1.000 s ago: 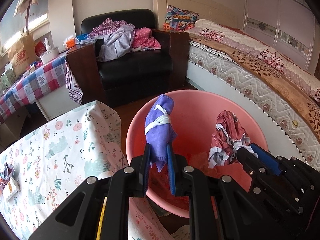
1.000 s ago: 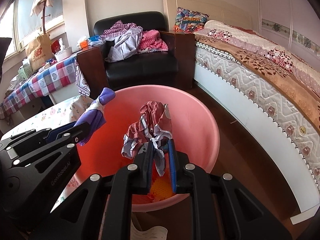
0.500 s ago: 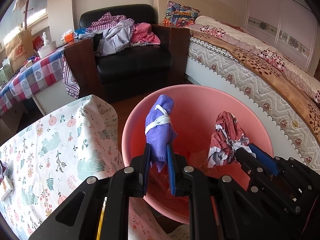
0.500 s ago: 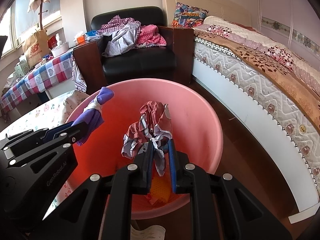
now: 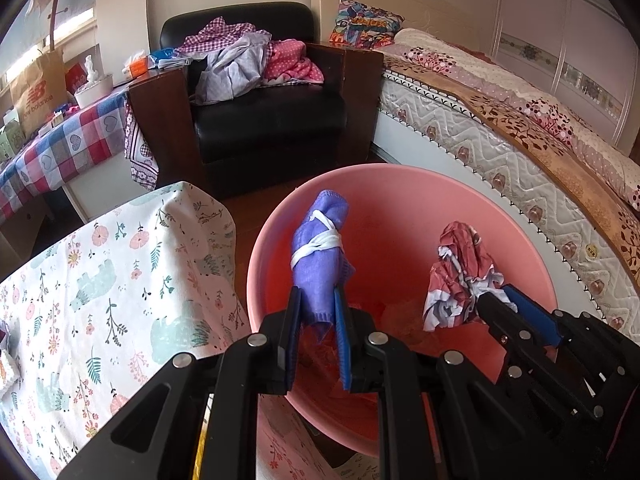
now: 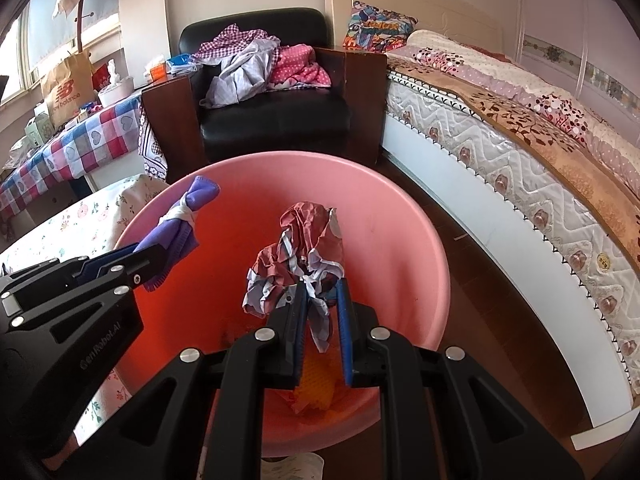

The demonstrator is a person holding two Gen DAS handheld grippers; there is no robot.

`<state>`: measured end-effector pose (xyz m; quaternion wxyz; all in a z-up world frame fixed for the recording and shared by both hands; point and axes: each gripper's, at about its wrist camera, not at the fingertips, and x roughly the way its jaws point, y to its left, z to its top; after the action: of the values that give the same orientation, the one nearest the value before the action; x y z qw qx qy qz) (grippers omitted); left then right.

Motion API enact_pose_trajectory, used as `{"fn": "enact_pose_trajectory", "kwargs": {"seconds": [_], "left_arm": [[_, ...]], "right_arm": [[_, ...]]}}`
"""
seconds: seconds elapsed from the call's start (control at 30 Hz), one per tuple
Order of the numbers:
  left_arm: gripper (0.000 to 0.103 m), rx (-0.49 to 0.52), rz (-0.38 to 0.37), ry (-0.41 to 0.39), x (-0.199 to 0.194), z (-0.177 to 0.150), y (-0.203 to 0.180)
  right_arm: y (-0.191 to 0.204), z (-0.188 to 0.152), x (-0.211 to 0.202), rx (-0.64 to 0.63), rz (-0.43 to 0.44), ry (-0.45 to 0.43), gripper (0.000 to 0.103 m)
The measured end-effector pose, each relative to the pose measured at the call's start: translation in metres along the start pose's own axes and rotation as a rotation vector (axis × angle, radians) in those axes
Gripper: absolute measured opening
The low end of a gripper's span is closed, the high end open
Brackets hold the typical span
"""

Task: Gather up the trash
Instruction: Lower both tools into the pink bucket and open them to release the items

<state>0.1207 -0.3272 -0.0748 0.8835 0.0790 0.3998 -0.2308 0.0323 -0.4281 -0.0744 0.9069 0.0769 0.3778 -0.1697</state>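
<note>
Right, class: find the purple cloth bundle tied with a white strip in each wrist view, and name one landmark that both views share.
Left wrist view: purple cloth bundle sits centre, clamped in the left gripper.
Right wrist view: it sits left of centre, over the basin's left rim.
Shared landmark: the round pink plastic basin beneath it.

Home bedroom: bed point(image 5: 500, 128), clothes-strewn armchair point(image 5: 264, 112).

Clothes-strewn armchair point(image 5: 264, 120) beside bed point(image 5: 520, 136)

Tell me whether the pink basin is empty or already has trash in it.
Not empty. The pink basin already holds orange scraps at its bottom, seen below the right gripper, which hangs over it with a crumpled red wrapper.
</note>
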Motion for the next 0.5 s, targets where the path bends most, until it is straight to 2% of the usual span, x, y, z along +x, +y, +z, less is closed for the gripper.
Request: {"fn": "enact_pose_trajectory", "kwargs": {"seconds": [0.33, 0.5], "left_arm": [[0.016, -0.01, -0.009, -0.012, -0.0022, 0.0032, 0.0023], [0.024, -0.011, -0.012, -0.026, -0.0073, 0.0051, 0.0053]], "right_arm": [[-0.0022, 0.0023, 0.0079, 0.021, 0.01, 0.032, 0.017], [-0.0018, 0.0024, 0.0067, 0.019, 0.013, 0.027, 0.022]]}}
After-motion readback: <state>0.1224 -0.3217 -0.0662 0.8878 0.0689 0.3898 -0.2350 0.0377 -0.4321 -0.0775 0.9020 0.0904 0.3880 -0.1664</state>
